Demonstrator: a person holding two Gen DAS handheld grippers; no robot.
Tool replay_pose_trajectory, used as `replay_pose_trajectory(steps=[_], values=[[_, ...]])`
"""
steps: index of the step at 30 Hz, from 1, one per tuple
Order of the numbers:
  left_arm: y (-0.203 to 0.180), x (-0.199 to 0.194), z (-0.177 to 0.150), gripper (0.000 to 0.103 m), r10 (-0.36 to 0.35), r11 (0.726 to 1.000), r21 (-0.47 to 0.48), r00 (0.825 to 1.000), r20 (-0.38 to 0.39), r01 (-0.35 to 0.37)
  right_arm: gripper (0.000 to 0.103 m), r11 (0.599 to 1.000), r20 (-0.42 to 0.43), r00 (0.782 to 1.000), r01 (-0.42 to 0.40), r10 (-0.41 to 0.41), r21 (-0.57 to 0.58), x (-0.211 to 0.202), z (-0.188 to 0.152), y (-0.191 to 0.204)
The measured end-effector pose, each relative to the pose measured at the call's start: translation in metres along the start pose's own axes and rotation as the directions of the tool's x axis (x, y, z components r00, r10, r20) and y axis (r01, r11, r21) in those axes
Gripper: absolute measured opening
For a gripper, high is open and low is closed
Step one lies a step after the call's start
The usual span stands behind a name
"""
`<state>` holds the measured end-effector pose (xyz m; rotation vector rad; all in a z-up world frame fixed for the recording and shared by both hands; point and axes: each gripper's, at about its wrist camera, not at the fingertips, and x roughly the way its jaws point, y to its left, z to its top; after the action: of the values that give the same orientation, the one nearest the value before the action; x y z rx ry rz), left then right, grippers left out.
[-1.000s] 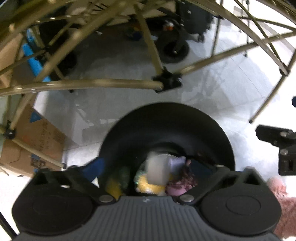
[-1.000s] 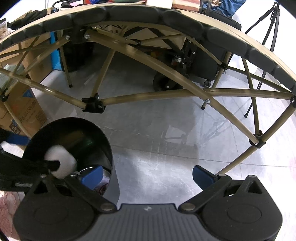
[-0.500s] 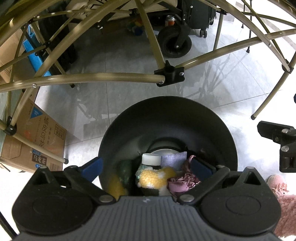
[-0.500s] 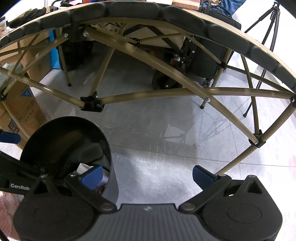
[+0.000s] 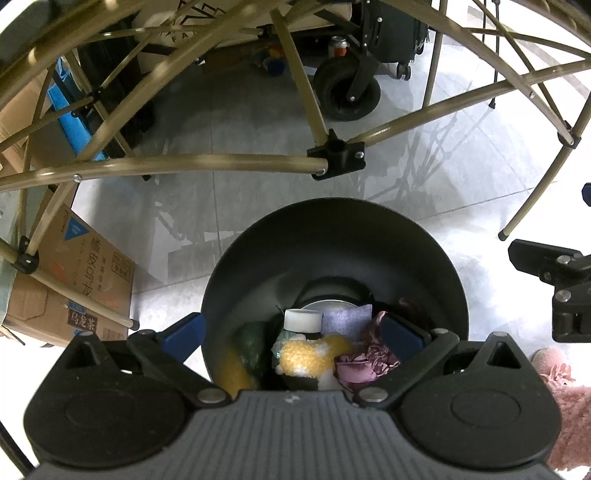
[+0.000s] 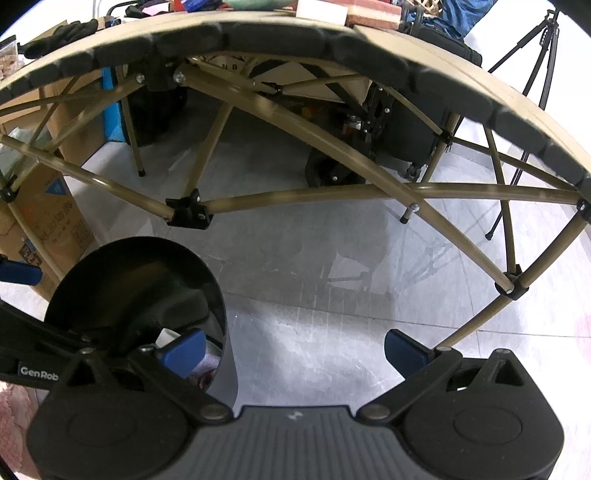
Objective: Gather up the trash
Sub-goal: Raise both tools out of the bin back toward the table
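Observation:
A round black trash bin [image 5: 332, 236] stands on the tiled floor, seen from above in the left wrist view. Inside lie a white-capped bottle [image 5: 302, 320], a yellow fuzzy piece [image 5: 306, 356], a lilac cloth [image 5: 346, 320], a pink crumpled wad [image 5: 364, 360] and a green lump [image 5: 251, 343]. My left gripper [image 5: 293, 334] hangs open over the bin's mouth with nothing between its fingers. In the right wrist view the same bin [image 6: 122, 273] sits at the lower left. My right gripper [image 6: 295, 349] stands open beside it over bare floor, its left fingertip over the bin's rim.
A folding table's tan frame [image 5: 184, 164] crosses above the bin, its padded edge [image 6: 295, 35] arching overhead. Cardboard boxes [image 5: 70, 280] stand at the left. A black wheeled cart [image 5: 351, 92] sits behind. A tripod [image 6: 524, 66] stands far right. A pink fuzzy slipper [image 5: 561, 380] shows at lower right.
A white object that was blurred over the bin's mouth a second ago now rests inside as the white-capped bottle. Both cameras have risen slightly. Both grippers stay open.

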<state>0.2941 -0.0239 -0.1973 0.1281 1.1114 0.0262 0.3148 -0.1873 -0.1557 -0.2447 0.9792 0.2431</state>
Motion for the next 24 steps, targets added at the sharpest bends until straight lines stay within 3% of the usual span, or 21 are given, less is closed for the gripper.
replay_pose_trajectory(steps=[6, 15, 19, 24], values=[[0.014, -0.021, 0.005, 0.103, -0.018, 0.999, -0.044, 1.000, 0.020, 0.019, 0.103, 1.000, 0.045, 0.999, -0.016, 0.016, -0.001, -0.017, 0.001, -0.003], [0.024, -0.080, 0.008, 0.103, -0.021, 0.998, -0.060, 0.986, 0.164, 0.031, 0.103, 0.995, 0.169, 0.982, -0.089, 0.081, 0.041, -0.067, 0.003, -0.015], [0.038, -0.108, 0.011, 0.103, -0.020, 0.995, -0.093, 0.970, 0.242, 0.043, 0.103, 0.991, 0.245, 0.964, -0.122, 0.106, 0.049, -0.094, 0.006, -0.020], [0.054, -0.138, 0.020, 0.103, -0.019, 0.989, -0.134, 0.947, 0.320, 0.065, 0.103, 0.982, 0.369, 0.921, -0.166, 0.124, 0.084, -0.129, 0.015, -0.035]])
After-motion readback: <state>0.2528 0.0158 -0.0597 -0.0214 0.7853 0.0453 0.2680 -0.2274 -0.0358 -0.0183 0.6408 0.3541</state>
